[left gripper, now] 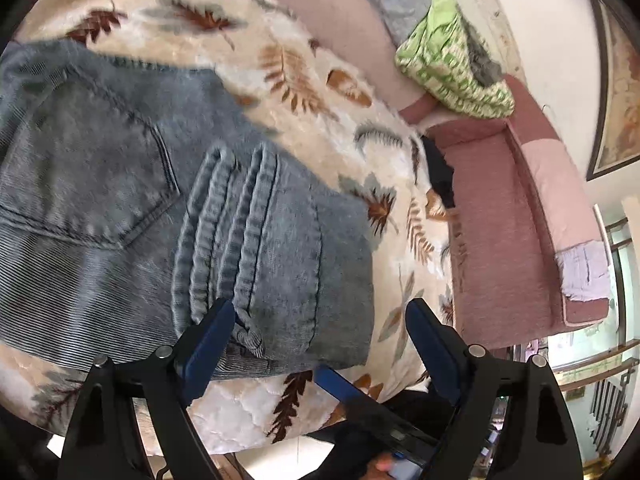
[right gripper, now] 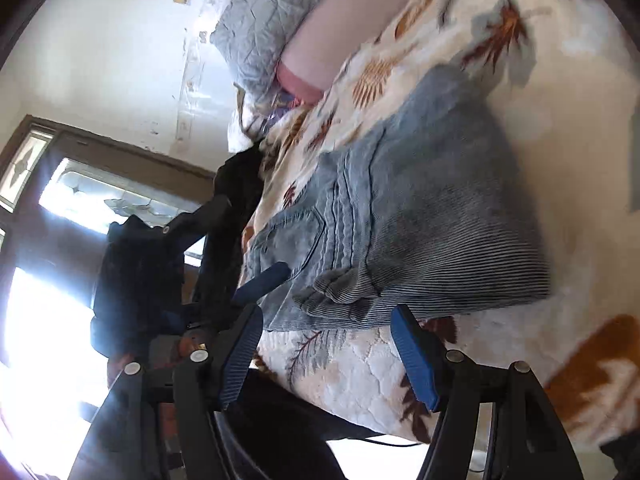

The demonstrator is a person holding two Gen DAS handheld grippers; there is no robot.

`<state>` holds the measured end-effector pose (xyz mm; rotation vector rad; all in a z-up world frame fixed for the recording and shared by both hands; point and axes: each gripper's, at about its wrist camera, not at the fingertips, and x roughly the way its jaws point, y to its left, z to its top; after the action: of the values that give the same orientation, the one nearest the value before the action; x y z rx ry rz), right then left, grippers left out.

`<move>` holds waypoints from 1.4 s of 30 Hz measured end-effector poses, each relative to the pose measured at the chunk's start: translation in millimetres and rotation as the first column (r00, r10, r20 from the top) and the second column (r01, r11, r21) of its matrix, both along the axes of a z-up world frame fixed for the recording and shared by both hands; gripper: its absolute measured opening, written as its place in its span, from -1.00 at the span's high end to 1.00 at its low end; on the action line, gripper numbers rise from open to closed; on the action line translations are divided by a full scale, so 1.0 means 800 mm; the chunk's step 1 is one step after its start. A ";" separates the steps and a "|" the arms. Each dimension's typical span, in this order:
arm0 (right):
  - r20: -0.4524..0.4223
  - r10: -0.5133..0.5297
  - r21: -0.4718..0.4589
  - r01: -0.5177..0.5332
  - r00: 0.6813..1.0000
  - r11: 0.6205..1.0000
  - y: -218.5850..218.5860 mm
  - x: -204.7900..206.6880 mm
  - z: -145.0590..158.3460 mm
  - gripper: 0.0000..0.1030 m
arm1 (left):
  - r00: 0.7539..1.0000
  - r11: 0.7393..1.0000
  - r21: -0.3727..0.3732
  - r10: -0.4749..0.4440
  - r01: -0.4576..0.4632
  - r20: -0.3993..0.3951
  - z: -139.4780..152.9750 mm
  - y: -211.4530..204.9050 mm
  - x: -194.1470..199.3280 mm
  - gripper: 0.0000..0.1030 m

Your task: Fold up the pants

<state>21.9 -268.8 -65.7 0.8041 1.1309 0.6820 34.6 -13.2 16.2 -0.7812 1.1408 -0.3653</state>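
Pants (left gripper: 132, 184) folded up small, in a thick stack on the leaf blanket (left gripper: 304, 56). Sit near the front edge of the blanket, close to the person. Back pocket (left gripper: 80, 176) on top, w/ leg hems (left gripper: 228, 232) lying in a row of ridges across the stack. Looks like more than one fold done already, judging by the layers.

Left gripper (left gripper: 320, 336) open, fingers spread wide, holding nothing. Left blue pad (left gripper: 208, 348) at the near edge of the pants, maybe touching the cloth, can't tell for sure. Other pad over bare blanket, just beside the stack.

Right gripper (right gripper: 324, 352) open too, nothing held. Hangs at the front edge of the blanket, just in front of the pants' (right gripper: 420, 216) near edge, not touching as far as can be seen. Left gripper (right gripper: 260, 280) seen from this side at the corner of the stack.

Probably almost done. Stack looks mostly neat, sides pretty square. One small flap (right gripper: 332, 288) at the near corner sticks out a bit and curls up. Left to do, most likely: press or tuck that flap, maybe smooth the top. Maybe nothing more at all.

Also there: pink sofa (left gripper: 504, 208) past the blanket's far edge, green cloth (left gripper: 448, 52) on it, grey pillow (right gripper: 272, 12) at the back.
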 end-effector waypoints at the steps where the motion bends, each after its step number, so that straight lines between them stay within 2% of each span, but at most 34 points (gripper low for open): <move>1: -0.039 -0.023 0.002 0.023 0.999 1.000 -0.004 0.000 -0.012 -0.33 | 1.000 1.000 0.001 -0.004 0.004 -0.029 -0.011 -0.003 0.003 -0.69; 2: -0.062 -0.034 0.064 0.038 0.998 0.997 -0.012 -0.001 -0.020 -0.33 | 0.998 1.000 0.004 0.000 0.000 -0.059 -0.021 -0.004 0.005 -0.69; 4: -0.053 -0.044 0.061 0.047 0.998 0.997 -0.019 -0.004 -0.014 -0.33 | 0.993 1.000 0.007 0.016 -0.016 -0.114 -0.037 -0.004 0.007 -0.69; 9: -0.071 -0.070 0.095 0.077 0.995 0.992 -0.030 -0.008 -0.020 -0.33 | 0.997 1.000 -0.023 0.017 -0.018 -0.077 -0.021 -0.001 0.008 -0.68; 12: -0.067 -0.073 0.104 0.080 0.995 0.991 -0.034 -0.009 -0.020 -0.33 | 0.988 0.999 0.024 0.030 -0.027 -0.150 -0.035 -0.006 0.011 -0.61; 13: -0.063 -0.075 0.106 0.081 0.995 0.991 -0.039 -0.010 -0.018 -0.33 | 0.986 0.999 0.041 0.038 -0.032 -0.160 -0.038 -0.005 0.009 -0.52; 17: -0.070 -0.084 0.121 0.092 0.994 0.988 -0.046 -0.012 -0.019 -0.33 | 0.986 0.996 0.091 0.036 -0.022 -0.160 -0.035 -0.011 0.007 -0.51; 18: -0.072 -0.085 0.125 0.093 0.994 0.988 -0.047 -0.012 -0.019 -0.33 | 0.986 0.993 0.115 0.036 -0.017 -0.164 -0.035 -0.014 0.008 -0.38; 19: -0.071 -0.085 0.125 0.094 0.994 0.988 -0.048 -0.013 -0.019 -0.33 | 0.984 0.988 0.152 0.037 -0.011 -0.174 -0.037 -0.016 0.009 -0.03; 20: -0.068 -0.088 0.124 0.095 0.994 0.988 -0.049 -0.013 -0.018 -0.33 | 0.982 0.983 0.182 0.036 -0.002 -0.187 -0.040 -0.018 0.011 0.21; 21: -0.064 -0.092 0.124 0.099 0.994 0.987 -0.050 -0.014 -0.017 -0.33 | 0.976 0.978 0.207 0.034 0.011 -0.214 -0.048 -0.018 0.012 0.65; 24: -0.054 -0.105 0.121 0.111 0.993 0.986 -0.053 -0.015 -0.014 -0.33 | 0.974 0.981 0.196 0.031 0.014 -0.223 -0.058 -0.011 0.011 0.69; 28: -0.051 -0.120 0.124 0.126 0.991 0.984 -0.058 -0.015 -0.012 -0.33 | 0.981 0.970 0.243 0.033 0.014 -0.189 -0.046 -0.012 0.007 0.77; 31: -0.035 -0.136 0.112 0.139 0.990 0.984 -0.060 -0.016 -0.007 -0.33 | 0.995 0.945 0.327 0.053 -0.023 -0.081 -0.013 -0.014 -0.009 0.79; 34: -0.016 -0.157 0.105 0.158 0.987 0.982 -0.069 -0.020 -0.002 -0.33 | 0.997 0.931 0.359 0.072 -0.061 -0.016 0.004 -0.007 -0.035 0.78; 38: 0.018 -0.164 0.087 0.162 0.986 0.983 -0.073 -0.025 0.011 -0.33 | 0.990 0.942 0.333 0.083 -0.042 -0.110 -0.045 -0.001 -0.034 0.78; 40: 0.065 -0.156 0.060 0.153 0.986 0.987 -0.073 -0.029 0.030 -0.33 | 0.991 0.944 0.327 0.089 -0.053 -0.097 -0.040 0.001 -0.032 0.78; 42: 0.100 -0.161 0.059 0.155 0.982 0.986 -0.076 -0.030 0.048 -0.33 | 0.994 0.934 0.355 0.075 -0.043 -0.077 -0.033 0.001 -0.033 0.78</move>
<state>-2.3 -329.6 -27.6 0.8820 0.9470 0.6149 8.0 -12.5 -10.3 -0.5167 1.2210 -0.0689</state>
